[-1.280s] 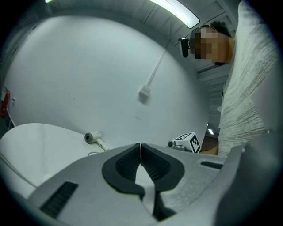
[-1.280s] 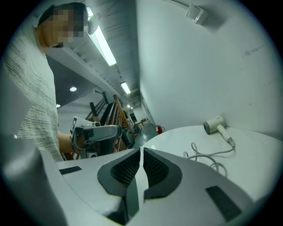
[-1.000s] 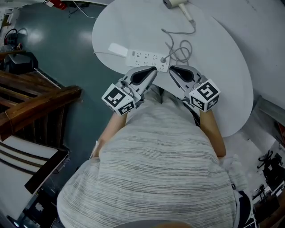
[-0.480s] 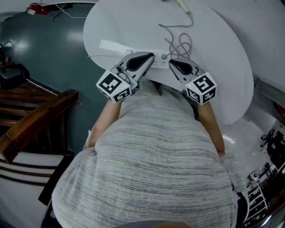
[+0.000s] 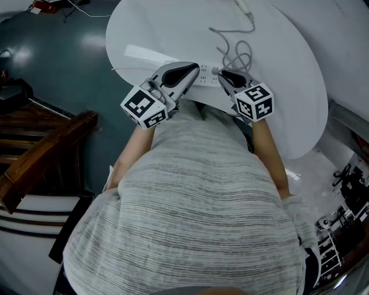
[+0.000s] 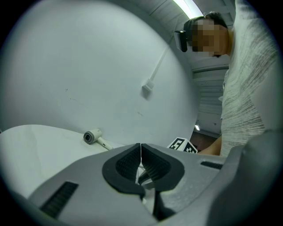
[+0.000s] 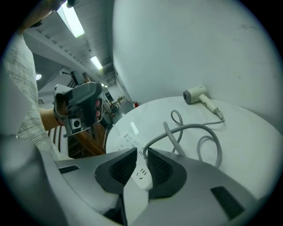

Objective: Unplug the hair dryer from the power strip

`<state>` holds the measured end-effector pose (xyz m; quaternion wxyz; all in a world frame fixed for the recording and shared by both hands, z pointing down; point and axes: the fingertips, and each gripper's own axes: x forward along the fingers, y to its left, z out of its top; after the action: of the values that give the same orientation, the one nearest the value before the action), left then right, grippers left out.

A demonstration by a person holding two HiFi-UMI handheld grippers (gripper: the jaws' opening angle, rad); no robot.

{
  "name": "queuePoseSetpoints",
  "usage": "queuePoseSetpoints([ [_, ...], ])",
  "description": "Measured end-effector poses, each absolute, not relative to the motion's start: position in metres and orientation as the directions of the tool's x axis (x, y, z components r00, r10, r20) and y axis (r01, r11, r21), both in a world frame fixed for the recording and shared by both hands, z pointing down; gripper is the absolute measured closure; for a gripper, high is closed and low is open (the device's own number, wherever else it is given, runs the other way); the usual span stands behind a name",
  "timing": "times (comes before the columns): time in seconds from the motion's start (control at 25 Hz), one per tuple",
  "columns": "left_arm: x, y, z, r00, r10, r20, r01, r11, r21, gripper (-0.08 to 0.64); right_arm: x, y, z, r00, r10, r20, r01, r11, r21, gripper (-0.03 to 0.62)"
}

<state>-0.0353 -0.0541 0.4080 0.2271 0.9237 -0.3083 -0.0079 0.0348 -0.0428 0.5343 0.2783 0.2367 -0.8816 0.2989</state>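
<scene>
Power strip (image 5: 206, 74) on table (image 5: 173, 29), hair dryer (image 7: 194, 95) behind it, cord (image 7: 193, 126) between

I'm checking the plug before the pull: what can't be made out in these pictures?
White hair dryer: head view's top edge cuts off its head.
White power strip: head view, the left gripper covers its middle; absent from the left gripper view.
Plug end of the grey cable: right gripper view, the right gripper's jaws partly cover it; tiny in head view.

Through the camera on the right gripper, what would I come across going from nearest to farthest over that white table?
right gripper → white power strip → looping grey cord → hair dryer
</scene>
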Motion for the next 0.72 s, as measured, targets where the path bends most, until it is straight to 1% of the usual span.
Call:
queuePoseSetpoints([
  [0.04, -0.035, -0.054, 0.409, 0.809, -0.574, 0.127, -0.567, -0.703, 0.429, 0.552, 0.035, -0.044, 0.538, -0.732, -0.239, 0.637, -0.586, 0.699, -0.411, 0.500],
  [0.08, -0.036, -0.054, 0.410, 0.808, -0.575, 0.129, -0.567, -0.701, 0.432, 0.552, 0.034, -0.046, 0.541, -0.734, -0.230, 0.639, -0.587, 0.687, -0.427, 0.483],
  [0.24, -0.037, -0.051, 0.412, 0.813, -0.567, 0.129, -0.560, -0.703, 0.438, 0.552, 0.027, -0.052, 0.545, -0.752, -0.237, 0.615, -0.595, 0.647, -0.478, 0.482],
  [0.32, -0.038, -0.051, 0.412, 0.813, -0.568, 0.131, -0.560, -0.700, 0.443, 0.552, 0.026, -0.054, 0.546, -0.748, -0.247, 0.616, -0.602, 0.643, -0.473, 0.482],
  [0.4, -0.037, -0.052, 0.413, 0.812, -0.567, 0.134, -0.561, -0.699, 0.444, 0.552, 0.028, -0.055, 0.547, -0.738, -0.253, 0.626, -0.606, 0.658, -0.447, 0.487],
  [0.48, -0.035, -0.053, 0.412, 0.815, -0.564, 0.132, -0.558, -0.704, 0.439, 0.552, 0.030, -0.054, 0.548, -0.731, -0.255, 0.633, -0.603, 0.675, -0.424, 0.534],
  [0.52, -0.034, -0.054, 0.412, 0.817, -0.561, 0.131, -0.556, -0.707, 0.437, 0.552, 0.030, -0.054, 0.548, -0.730, -0.254, 0.634, -0.601, 0.681, -0.419, 0.541],
  [0.72, -0.030, -0.053, 0.417, 0.832, -0.536, 0.142, -0.539, -0.722, 0.434, 0.552, 0.027, -0.051, 0.548, -0.731, -0.251, 0.635, -0.597, 0.686, -0.417, 0.549],
])
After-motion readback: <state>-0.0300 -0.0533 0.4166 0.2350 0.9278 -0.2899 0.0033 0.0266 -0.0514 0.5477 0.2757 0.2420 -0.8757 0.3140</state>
